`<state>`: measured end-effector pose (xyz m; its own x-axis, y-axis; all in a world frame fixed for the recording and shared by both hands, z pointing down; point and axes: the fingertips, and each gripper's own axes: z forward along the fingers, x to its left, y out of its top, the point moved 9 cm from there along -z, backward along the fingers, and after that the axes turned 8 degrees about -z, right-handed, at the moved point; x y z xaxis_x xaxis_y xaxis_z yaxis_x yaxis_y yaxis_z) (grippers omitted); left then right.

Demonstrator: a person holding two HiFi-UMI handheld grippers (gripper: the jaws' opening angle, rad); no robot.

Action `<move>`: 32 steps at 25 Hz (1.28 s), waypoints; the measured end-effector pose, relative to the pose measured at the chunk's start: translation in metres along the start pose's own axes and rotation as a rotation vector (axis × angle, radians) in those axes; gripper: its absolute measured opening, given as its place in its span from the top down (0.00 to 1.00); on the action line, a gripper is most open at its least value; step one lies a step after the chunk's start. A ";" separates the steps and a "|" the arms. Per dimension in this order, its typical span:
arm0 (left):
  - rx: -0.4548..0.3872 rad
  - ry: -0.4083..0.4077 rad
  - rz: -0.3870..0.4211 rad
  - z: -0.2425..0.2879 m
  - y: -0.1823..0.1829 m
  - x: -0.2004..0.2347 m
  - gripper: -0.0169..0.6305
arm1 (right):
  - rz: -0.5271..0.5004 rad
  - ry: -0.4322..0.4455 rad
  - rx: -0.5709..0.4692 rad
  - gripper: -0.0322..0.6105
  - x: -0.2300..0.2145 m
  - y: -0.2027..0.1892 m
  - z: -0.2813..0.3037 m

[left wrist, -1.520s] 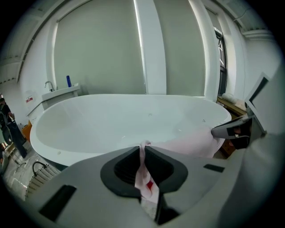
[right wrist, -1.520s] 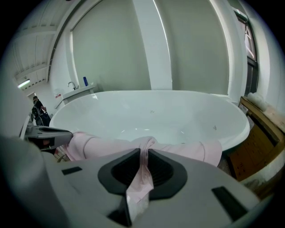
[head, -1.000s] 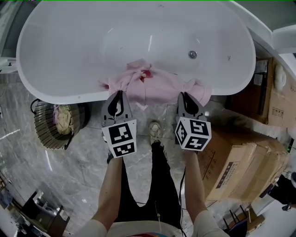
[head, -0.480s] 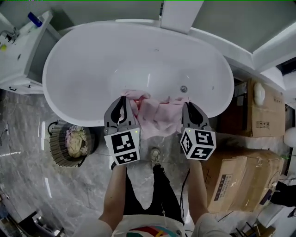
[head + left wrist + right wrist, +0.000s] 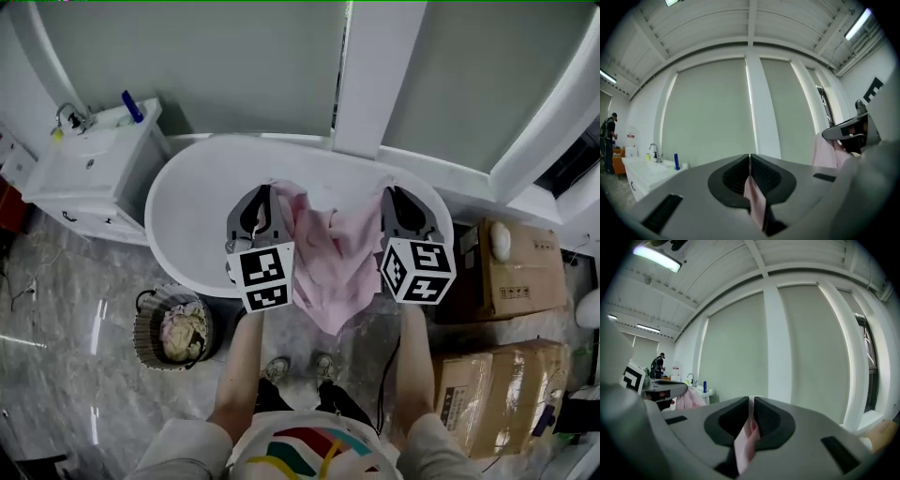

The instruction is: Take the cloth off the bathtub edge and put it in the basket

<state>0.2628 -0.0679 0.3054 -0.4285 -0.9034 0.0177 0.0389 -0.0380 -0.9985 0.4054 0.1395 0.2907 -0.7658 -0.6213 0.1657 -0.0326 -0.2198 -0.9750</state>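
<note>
The white bathtub [image 5: 202, 202] fills the middle of the head view, straight out at your 12 o'clock. A white washbasin cabinet [image 5: 89, 178] stands off its end at 10 o'clock, with a blue bottle [image 5: 132, 106] on its back corner. Cardboard boxes [image 5: 516, 272] are stacked at 3 to 4 o'clock. The grey marbled floor [image 5: 84, 394] runs under your feet.

The round dark basket [image 5: 148, 339] sits on that floor at your 8 o'clock, just beside the tub's near wall. It has some pale crumpled fabric inside.

The pink cloth [image 5: 328, 253] is off the tub edge. It hangs spread between your two grippers, and its lower corner drops to a point toward 6 o'clock. It is well apart from the basket.

Your left gripper [image 5: 265, 190] has its jaws clenched on the cloth's left edge. In the left gripper view a pink fold is pinched right at the tips [image 5: 749, 158]. Your right gripper [image 5: 395, 192] grasps the other edge the same way, its jaws closed on a bunched fold of cloth [image 5: 751, 403].
</note>
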 end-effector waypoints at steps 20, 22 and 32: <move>-0.348 0.266 0.081 -0.089 0.170 0.087 0.93 | -0.144 0.279 -0.390 0.88 0.092 0.200 -0.001; -0.348 0.319 0.088 -0.107 0.167 0.107 0.93 | -0.142 0.340 -0.409 0.88 0.119 0.206 0.003; -0.336 0.635 0.174 -0.221 0.175 0.225 0.93 | -0.093 0.730 -0.477 0.88 0.301 0.237 0.023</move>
<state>-0.0259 -0.1832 0.1228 -0.8850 -0.4597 -0.0736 -0.0811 0.3079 -0.9479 0.1816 -0.1170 0.1129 -0.9612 0.0555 0.2702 -0.2551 0.1936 -0.9473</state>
